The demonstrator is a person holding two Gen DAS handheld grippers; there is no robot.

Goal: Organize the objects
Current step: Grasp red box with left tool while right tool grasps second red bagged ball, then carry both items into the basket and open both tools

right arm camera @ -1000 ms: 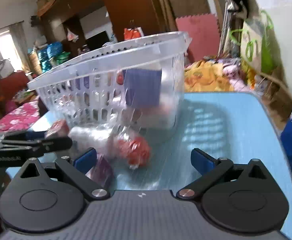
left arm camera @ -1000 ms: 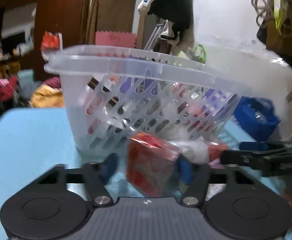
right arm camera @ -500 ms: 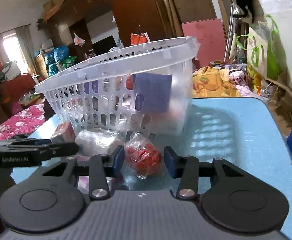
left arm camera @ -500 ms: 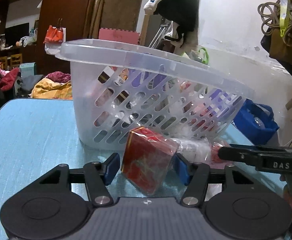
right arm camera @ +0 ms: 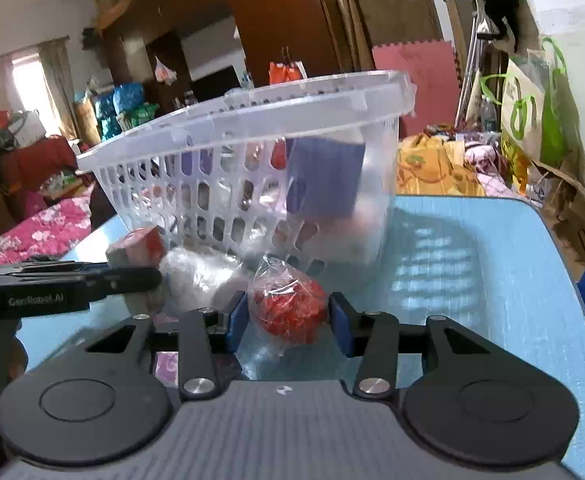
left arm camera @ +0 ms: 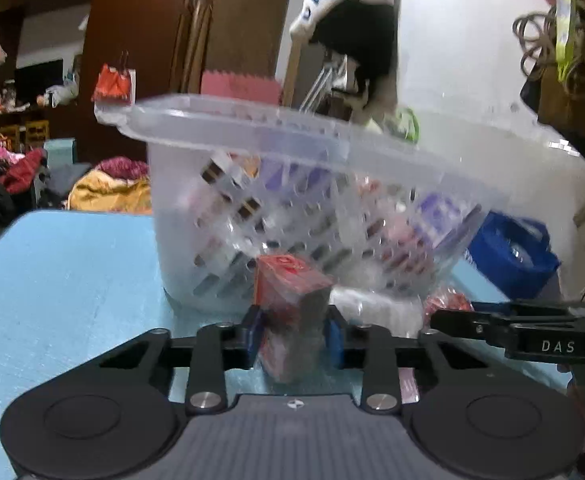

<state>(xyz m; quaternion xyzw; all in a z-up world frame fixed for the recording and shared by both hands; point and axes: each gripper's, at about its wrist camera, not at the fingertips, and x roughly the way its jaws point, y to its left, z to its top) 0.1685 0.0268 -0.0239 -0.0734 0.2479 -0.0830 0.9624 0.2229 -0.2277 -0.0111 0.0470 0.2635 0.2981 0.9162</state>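
A light blue table carries everything, and the landmark on it is a clear plastic basket with slotted walls, standing toward the table's far side. Inside the basket, seen through its wall, a purple box leans near the right-hand corner in the right wrist view; other packets behind the slots are too blurred to name.

Just in front of the basket, touching or nearly touching its near wall, lies a clear-wrapped whitish bundle. It sits between the two held items and crowds the space between the grippers.

To the left of that bundle, in front of the basket, the left gripper is closing its jaws on a red box; the blue pads press its two sides, and the box stands upright, blocking part of the basket's lower wall from that camera.

To the right of the bundle, the right gripper is clamped on a red item in a clear bag, its pads against both sides, the bag's loose plastic spilling down onto the table.

A pink packet lies on the table below the right gripper's left finger, farthest from the basket.
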